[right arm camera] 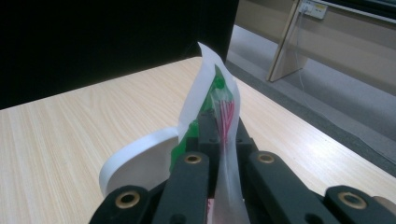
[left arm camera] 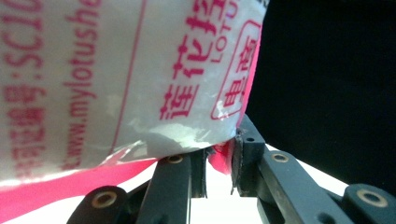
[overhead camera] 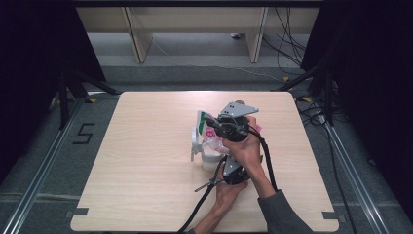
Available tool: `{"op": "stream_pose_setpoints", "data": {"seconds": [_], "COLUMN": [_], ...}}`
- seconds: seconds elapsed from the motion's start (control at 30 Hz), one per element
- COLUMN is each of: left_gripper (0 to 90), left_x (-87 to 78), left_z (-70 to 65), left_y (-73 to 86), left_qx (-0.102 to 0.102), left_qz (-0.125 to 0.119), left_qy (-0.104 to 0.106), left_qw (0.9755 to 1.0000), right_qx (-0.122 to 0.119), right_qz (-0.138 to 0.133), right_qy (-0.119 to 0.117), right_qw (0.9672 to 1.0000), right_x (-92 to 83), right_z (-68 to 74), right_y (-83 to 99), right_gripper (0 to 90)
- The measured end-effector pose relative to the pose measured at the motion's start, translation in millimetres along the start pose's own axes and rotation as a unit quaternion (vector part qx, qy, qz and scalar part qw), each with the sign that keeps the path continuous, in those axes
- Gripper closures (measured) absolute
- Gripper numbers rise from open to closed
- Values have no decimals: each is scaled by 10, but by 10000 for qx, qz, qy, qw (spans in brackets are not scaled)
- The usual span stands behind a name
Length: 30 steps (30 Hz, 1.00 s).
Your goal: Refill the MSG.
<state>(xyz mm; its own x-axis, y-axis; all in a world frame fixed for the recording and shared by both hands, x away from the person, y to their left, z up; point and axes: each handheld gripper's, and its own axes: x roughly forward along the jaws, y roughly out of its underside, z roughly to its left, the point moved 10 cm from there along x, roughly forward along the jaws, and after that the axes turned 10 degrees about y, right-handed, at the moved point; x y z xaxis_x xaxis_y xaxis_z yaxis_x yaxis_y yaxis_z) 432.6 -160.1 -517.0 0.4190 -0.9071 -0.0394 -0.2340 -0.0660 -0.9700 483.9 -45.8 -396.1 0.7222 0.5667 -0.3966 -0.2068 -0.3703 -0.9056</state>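
A white plastic bag (overhead camera: 213, 132) with pink print and a green top edge hangs over a white cup (overhead camera: 208, 158) in the middle of the table (overhead camera: 146, 161). My right gripper (overhead camera: 209, 121), the one with the grey plate, is shut on the bag's top edge (right arm camera: 215, 100); its jaws (right arm camera: 219, 126) pinch the film flat. The cup's white rim (right arm camera: 135, 161) curves just below them. My left gripper (overhead camera: 222, 157) comes from below and is shut on the bag's bottom corner. In the left gripper view the printed bag (left arm camera: 121, 79) looms close, and a pink fold sits between the narrow-set jaws (left arm camera: 219, 173).
The light wooden table has bare surface on all sides of the hands. Black cables (overhead camera: 265, 156) trail from both grippers toward the near edge. Black curtains flank the table, and desk legs (overhead camera: 139, 39) stand on the floor beyond.
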Motion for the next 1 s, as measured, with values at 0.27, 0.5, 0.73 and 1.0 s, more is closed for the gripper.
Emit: {"op": "stream_pose_setpoints", "data": {"seconds": [0.27,0.5,0.73,1.0], "left_gripper": [781,781,781,781], "left_x": [6,16,12,18], "left_z": [-10,-28,-39,-32], "left_y": [-11,-31,-34,-16], "left_qx": [-29,2,33,-7], "left_qz": [-26,-75,-73,-63], "left_qy": [8,67,53,57], "left_qw": [10000,9999,10000,10000], "right_qx": [-44,-62,-120,-88], "right_qz": [-58,-6,33,15], "right_qy": [77,52,25,144], "right_qw": [9999,10000,9999,9999], "right_x": [10,1,5,30], "right_z": [-23,-7,0,-15], "right_y": [-13,-17,-8,4], "right_gripper": [888,888,888,888]}}
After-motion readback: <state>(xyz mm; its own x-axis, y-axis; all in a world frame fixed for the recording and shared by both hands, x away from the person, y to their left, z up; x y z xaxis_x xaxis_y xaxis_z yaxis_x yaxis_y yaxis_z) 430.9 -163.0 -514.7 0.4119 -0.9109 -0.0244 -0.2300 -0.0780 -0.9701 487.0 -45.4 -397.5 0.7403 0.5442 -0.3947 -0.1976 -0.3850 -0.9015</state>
